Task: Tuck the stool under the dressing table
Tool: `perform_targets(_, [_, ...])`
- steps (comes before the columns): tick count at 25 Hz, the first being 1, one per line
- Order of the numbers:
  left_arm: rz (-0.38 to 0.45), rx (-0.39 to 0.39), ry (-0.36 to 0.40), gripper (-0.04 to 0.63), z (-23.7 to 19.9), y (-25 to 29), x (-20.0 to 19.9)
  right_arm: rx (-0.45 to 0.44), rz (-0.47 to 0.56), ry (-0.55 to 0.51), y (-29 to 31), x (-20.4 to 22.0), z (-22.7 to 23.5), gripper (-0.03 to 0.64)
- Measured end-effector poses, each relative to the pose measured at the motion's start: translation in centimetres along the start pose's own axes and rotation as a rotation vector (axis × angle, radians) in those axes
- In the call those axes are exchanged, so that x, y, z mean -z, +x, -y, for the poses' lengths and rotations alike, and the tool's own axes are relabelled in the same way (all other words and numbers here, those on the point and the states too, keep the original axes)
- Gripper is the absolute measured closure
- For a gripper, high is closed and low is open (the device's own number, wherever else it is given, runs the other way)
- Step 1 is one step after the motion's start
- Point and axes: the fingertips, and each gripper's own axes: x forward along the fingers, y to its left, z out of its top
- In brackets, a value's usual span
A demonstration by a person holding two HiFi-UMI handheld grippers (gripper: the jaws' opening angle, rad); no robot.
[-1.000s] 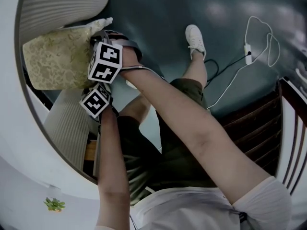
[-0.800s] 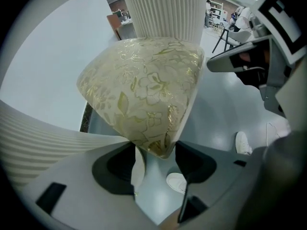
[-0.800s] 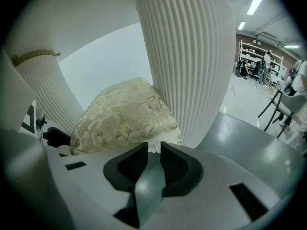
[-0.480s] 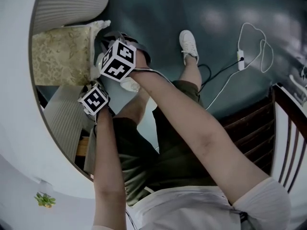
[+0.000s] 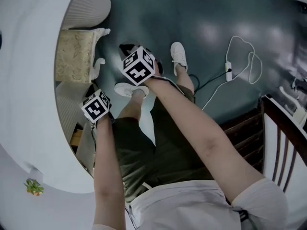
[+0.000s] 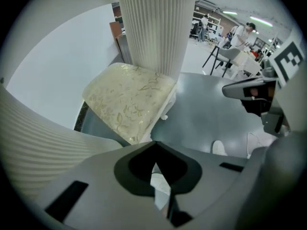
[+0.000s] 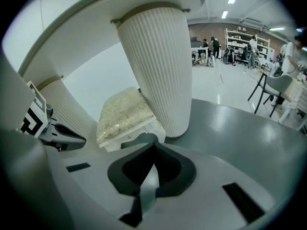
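The stool (image 5: 74,56), with a gold-patterned cushion and white legs, stands mostly under the white dressing table top (image 5: 29,104), between its two ribbed pedestals (image 5: 86,6). Both grippers are off the stool and above the floor. My left gripper (image 5: 97,106) hangs right of the table edge; its jaws have just been closing and are shut with nothing between them (image 6: 154,147). My right gripper (image 5: 139,65) is further right, over the dark floor; its jaws have also just closed, empty (image 7: 153,147). Both gripper views look back at the stool (image 6: 129,99) (image 7: 123,111) beside a pedestal (image 7: 156,66).
The person's white shoes (image 5: 179,54) (image 5: 127,89) stand on the dark floor. A white power strip with cable (image 5: 229,71) lies to the right. Dark wooden furniture with rails (image 5: 278,128) is at the far right. People and chairs (image 7: 268,87) are far off.
Both grippers have let go of the stool, risen and drawn back to the right. Less of the stool shows beyond the table top. The left jaws have closed.
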Motion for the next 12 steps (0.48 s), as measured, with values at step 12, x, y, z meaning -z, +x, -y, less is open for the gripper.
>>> perform_targets(12, [0.148, 0.173, 0.002, 0.594, 6.7, -11.6, -6.0, -0.068, 0.075, -0.010, -13.0, -4.3, 0.0, 0.607])
